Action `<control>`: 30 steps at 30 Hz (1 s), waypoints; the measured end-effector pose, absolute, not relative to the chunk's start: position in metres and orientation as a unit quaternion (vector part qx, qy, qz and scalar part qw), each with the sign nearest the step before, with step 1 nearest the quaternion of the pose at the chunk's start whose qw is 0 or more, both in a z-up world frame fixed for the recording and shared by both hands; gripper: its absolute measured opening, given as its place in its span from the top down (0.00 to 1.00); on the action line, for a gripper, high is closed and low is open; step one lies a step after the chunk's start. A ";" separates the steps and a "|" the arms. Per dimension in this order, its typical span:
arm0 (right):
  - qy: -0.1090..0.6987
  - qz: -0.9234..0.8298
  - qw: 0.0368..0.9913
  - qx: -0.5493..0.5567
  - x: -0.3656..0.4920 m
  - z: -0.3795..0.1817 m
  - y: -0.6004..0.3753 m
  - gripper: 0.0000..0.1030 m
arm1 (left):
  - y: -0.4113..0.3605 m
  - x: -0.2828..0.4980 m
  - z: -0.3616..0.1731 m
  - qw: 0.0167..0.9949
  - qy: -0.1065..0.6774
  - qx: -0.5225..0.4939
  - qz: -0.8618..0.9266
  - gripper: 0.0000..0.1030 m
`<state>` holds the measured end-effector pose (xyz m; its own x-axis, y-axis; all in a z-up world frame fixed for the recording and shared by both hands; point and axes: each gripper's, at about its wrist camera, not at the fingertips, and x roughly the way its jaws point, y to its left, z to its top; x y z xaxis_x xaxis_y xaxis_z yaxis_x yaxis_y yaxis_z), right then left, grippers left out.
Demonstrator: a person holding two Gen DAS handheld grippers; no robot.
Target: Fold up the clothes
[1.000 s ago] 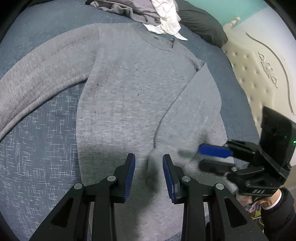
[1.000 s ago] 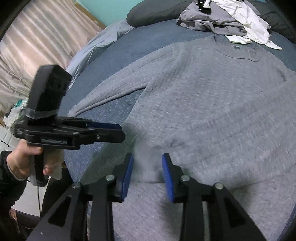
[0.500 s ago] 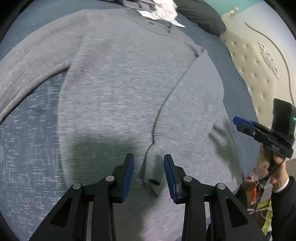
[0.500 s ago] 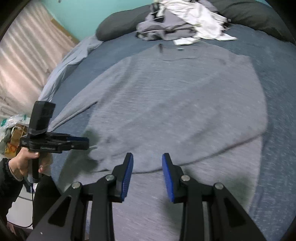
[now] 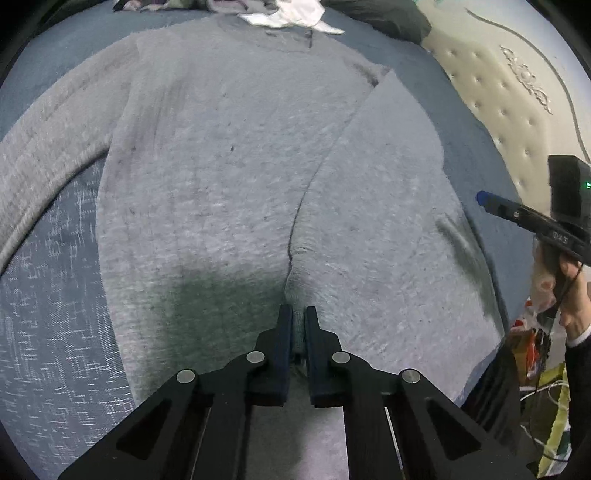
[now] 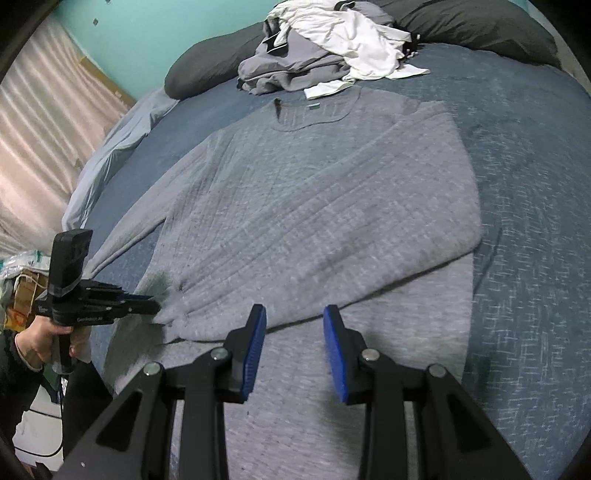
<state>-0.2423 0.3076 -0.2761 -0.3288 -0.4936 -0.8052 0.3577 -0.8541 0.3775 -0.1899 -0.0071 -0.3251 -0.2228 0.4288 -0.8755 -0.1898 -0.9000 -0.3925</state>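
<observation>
— Blue bedding [image 5: 55, 332] fills the left wrist view, doesn't it? What lies on it?

— A grey knitted long-sleeved sweater [image 5: 221, 166], spread flat, one sleeve folded across its body. The left gripper [image 5: 297, 325] has its jaws closing on the ribbed cuff of that sleeve [image 5: 297, 332], which sits pinched between the pads. A cream tufted headboard [image 5: 517, 92] stands at the right, and the right gripper [image 5: 484, 198] hovers off the sweater's right edge, carried by a hand [image 5: 569, 295].

— And the right wrist view?

— Same bed [image 6: 535, 184], with a teal wall [image 6: 147, 33] behind. The sweater [image 6: 314, 203] lies below a heap of grey and white clothes [image 6: 325, 48] and dark pillows [image 6: 480, 26]. The right gripper [image 6: 294, 328] hangs over the sweater's hem, its blue-padded jaws partly apart with nothing between them. At the left, the left gripper [image 6: 153, 306] meets the cuff at the sweater's corner.
</observation>
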 end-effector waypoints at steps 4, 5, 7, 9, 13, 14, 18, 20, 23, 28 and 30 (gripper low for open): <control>-0.065 -0.818 0.255 0.511 -0.243 -0.271 0.317 0.69 | -0.016 -0.187 -0.302 0.205 -0.096 -0.574 0.787 0.94; -0.063 -0.821 0.251 0.508 -0.244 -0.270 0.321 0.69 | -0.019 -0.187 -0.296 0.205 -0.096 -0.569 0.790 0.94; -0.058 -0.830 0.236 0.502 -0.247 -0.269 0.333 0.69 | -0.027 -0.185 -0.283 0.206 -0.099 -0.561 0.795 0.94; -0.054 -0.838 0.217 0.498 -0.252 -0.269 0.348 0.69 | -0.033 -0.183 -0.275 0.204 -0.095 -0.558 0.799 0.94; -0.063 -0.846 0.160 0.505 -0.266 -0.278 0.386 0.69 | -0.047 -0.176 -0.266 0.187 -0.079 -0.561 0.803 0.94; -0.066 -0.847 0.148 0.507 -0.269 -0.280 0.395 0.69 | -0.051 -0.176 -0.266 0.184 -0.079 -0.562 0.803 0.94; -0.058 -0.854 0.119 0.503 -0.281 -0.286 0.411 0.69 | -0.056 -0.175 -0.269 0.175 -0.086 -0.565 0.802 0.94; -0.046 -0.856 0.114 0.501 -0.285 -0.290 0.411 0.69 | -0.063 -0.173 -0.271 0.173 -0.090 -0.566 0.801 0.94; -0.032 -0.859 0.111 0.498 -0.294 -0.298 0.407 0.69 | -0.067 -0.173 -0.276 0.175 -0.094 -0.569 0.798 0.94; -0.008 -0.864 0.108 0.491 -0.316 -0.308 0.400 0.69 | -0.074 -0.170 -0.286 0.173 -0.096 -0.579 0.791 0.94; 0.006 -0.866 0.110 0.488 -0.326 -0.312 0.395 0.69 | -0.076 -0.169 -0.290 0.175 -0.101 -0.582 0.787 0.94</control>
<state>-0.3258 0.3953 -0.3125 -0.4996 -0.1843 -0.8464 0.1964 -0.9758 0.0965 -0.1695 -0.0763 -0.2897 -0.2606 0.3932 -0.8817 -0.1575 -0.9184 -0.3630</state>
